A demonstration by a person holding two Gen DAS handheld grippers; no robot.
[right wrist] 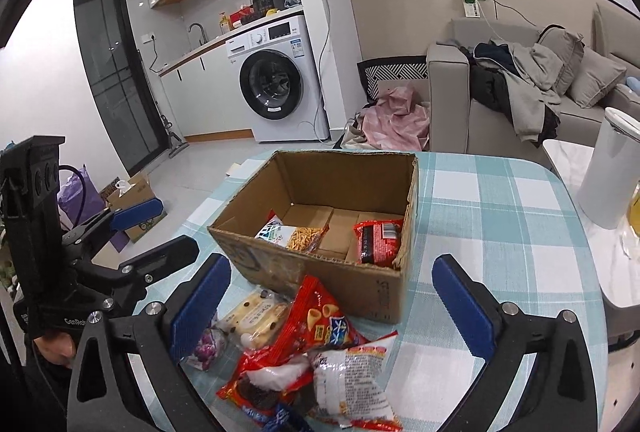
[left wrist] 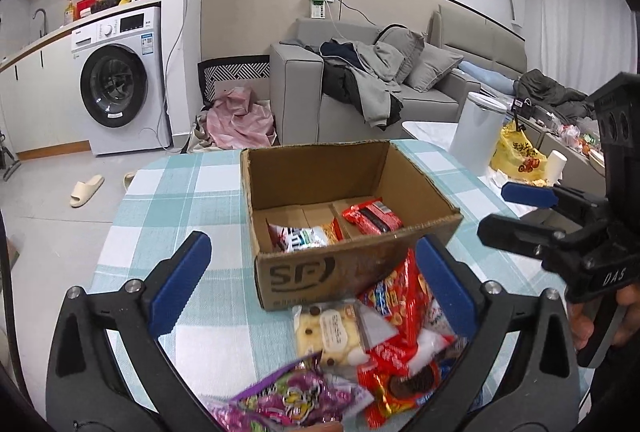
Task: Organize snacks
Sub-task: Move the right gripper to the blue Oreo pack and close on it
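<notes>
Checked tablecloth — washing machine behind

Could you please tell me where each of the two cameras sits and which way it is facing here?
Left wrist: sits on the left gripper, looking down and forward at the cardboard box; its open blue fingers, the right gripper and a hand show.
Right wrist: sits on the right gripper, facing the same box from its other side; its open fingers and the left gripper show.
Shared: box, snack pile, checked tablecloth, washing machine, sofa.
</notes>
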